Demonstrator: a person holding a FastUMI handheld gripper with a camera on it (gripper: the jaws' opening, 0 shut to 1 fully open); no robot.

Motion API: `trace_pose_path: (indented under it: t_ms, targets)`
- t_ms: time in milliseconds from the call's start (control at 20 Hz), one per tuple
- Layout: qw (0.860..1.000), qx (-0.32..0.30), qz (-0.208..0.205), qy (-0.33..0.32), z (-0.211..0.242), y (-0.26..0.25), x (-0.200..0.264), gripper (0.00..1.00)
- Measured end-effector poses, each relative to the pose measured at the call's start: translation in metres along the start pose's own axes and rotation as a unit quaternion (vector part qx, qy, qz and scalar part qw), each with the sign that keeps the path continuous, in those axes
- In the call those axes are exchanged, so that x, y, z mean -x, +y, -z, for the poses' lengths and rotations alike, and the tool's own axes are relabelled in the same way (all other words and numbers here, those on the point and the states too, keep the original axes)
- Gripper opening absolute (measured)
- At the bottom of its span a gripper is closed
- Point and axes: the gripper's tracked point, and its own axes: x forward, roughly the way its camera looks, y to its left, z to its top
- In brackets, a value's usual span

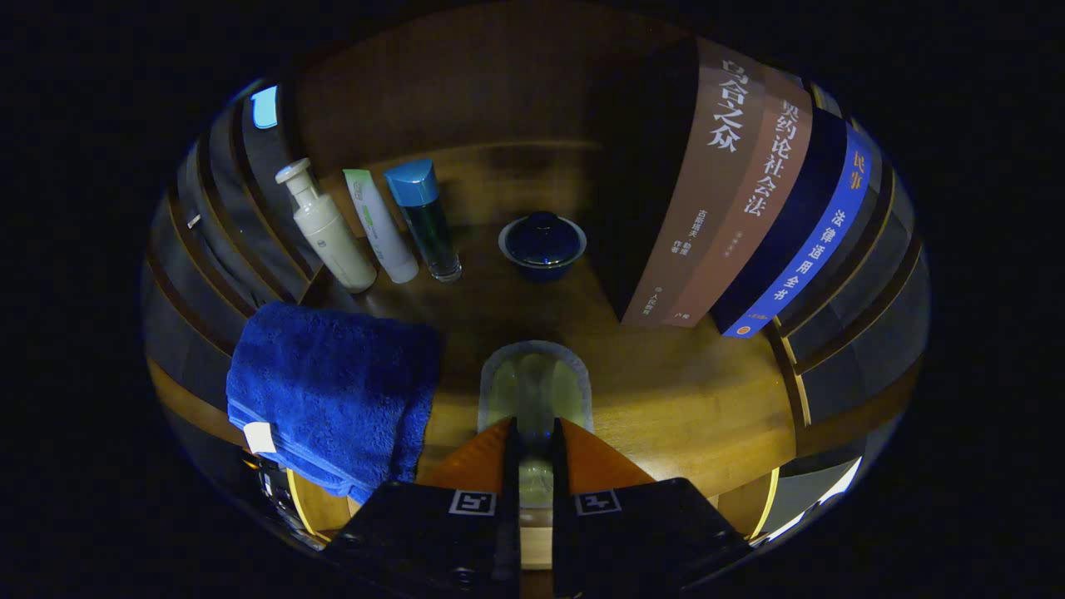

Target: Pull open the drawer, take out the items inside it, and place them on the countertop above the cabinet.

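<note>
Now tongs (534,449) round glass cup (535,391).

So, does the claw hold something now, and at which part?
Yes. The claw is shut on a pale translucent packet, gripping its near end; the rest lies ahead on the wooden countertop.

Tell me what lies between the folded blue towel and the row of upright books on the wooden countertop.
In the gripper view, between the folded blue towel and the row of upright books sits a pale translucent cup, gripped by the gripper; around it the wooden countertop is bare.
</note>
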Motion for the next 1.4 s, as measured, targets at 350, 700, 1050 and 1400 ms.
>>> trace_pose_path:
  t_ms: [350, 700, 1050, 1400]
  targets:
    - [1.000, -0.009, 0.001, -0.018, 0.003, -0.007, 0.006, 0.66]
    - [0.998, 0.004, -0.005, -0.065, 0.027, -0.007, 0.041, 0.99]
    - [0.981, 0.007, -0.003, -0.192, 0.052, -0.007, 0.116, 0.99]
    - [0.953, 0.016, 0.014, -0.304, 0.128, -0.016, 0.154, 0.99]
